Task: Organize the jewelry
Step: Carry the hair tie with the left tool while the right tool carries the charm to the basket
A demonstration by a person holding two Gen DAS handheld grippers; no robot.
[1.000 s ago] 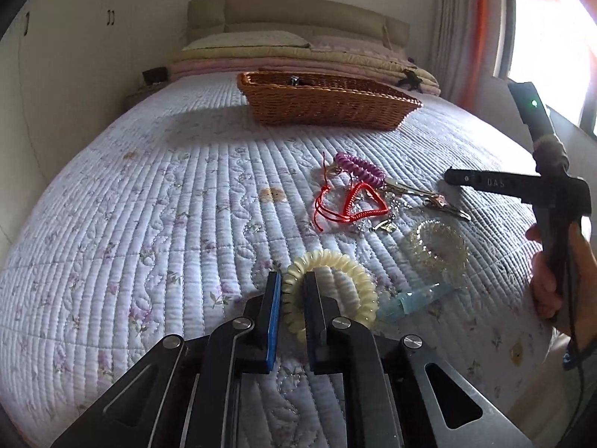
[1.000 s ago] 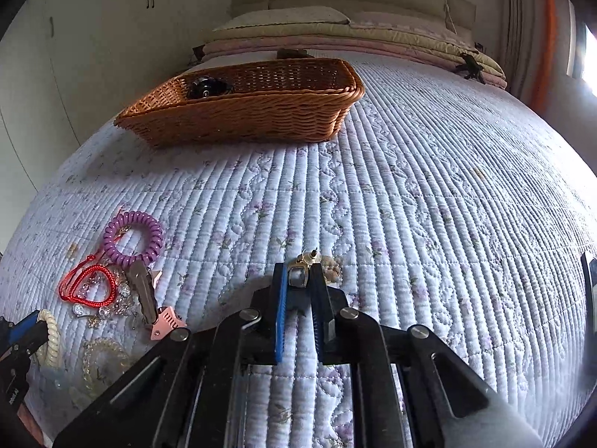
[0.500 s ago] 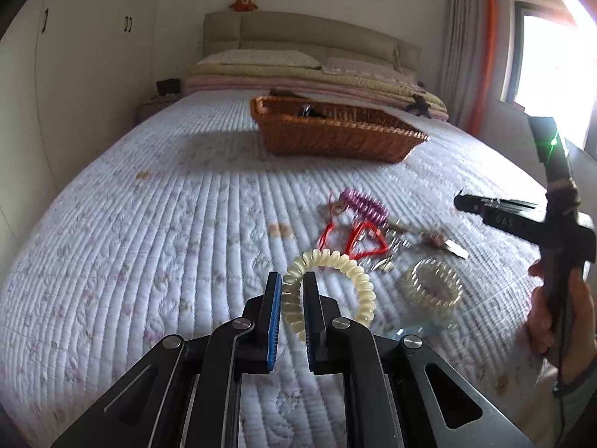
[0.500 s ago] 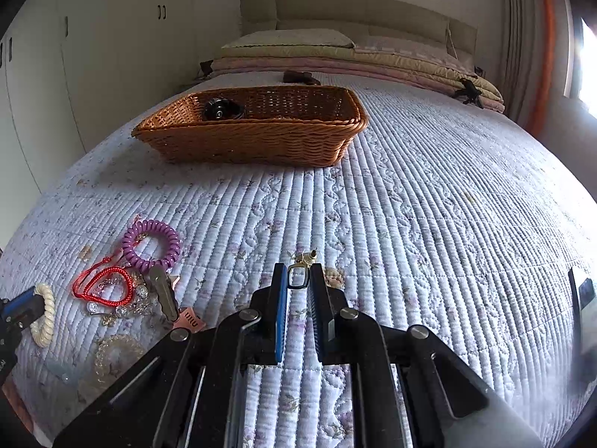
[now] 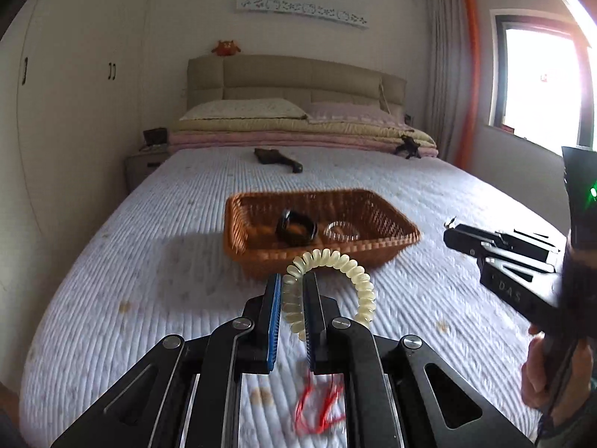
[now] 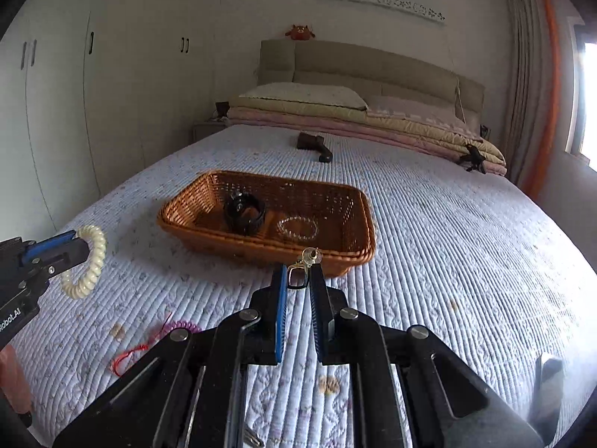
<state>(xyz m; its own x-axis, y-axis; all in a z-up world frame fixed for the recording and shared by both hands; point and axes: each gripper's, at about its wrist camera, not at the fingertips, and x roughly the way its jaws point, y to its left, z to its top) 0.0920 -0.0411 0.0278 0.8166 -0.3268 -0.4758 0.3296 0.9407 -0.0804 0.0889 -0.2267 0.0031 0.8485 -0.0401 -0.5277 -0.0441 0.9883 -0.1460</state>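
The left tool (image 5: pixel 291 298) pinches a cream coil bracelet (image 5: pixel 335 283), held above the bed (image 5: pixel 149 280) just on the near side of the wicker basket (image 5: pixel 373 250). The right tool (image 6: pixel 298 283) pinches a small gold earring (image 6: pixel 304 265), also above the bed near the basket's near rim. Inside the basket lie a black band (image 6: pixel 244 212) on the left and a clear bead bracelet (image 6: pixel 298 227) to its right. On the quilt near the tools lie a red cord (image 6: pixel 128 354) and a purple coil band (image 6: pixel 183 325).
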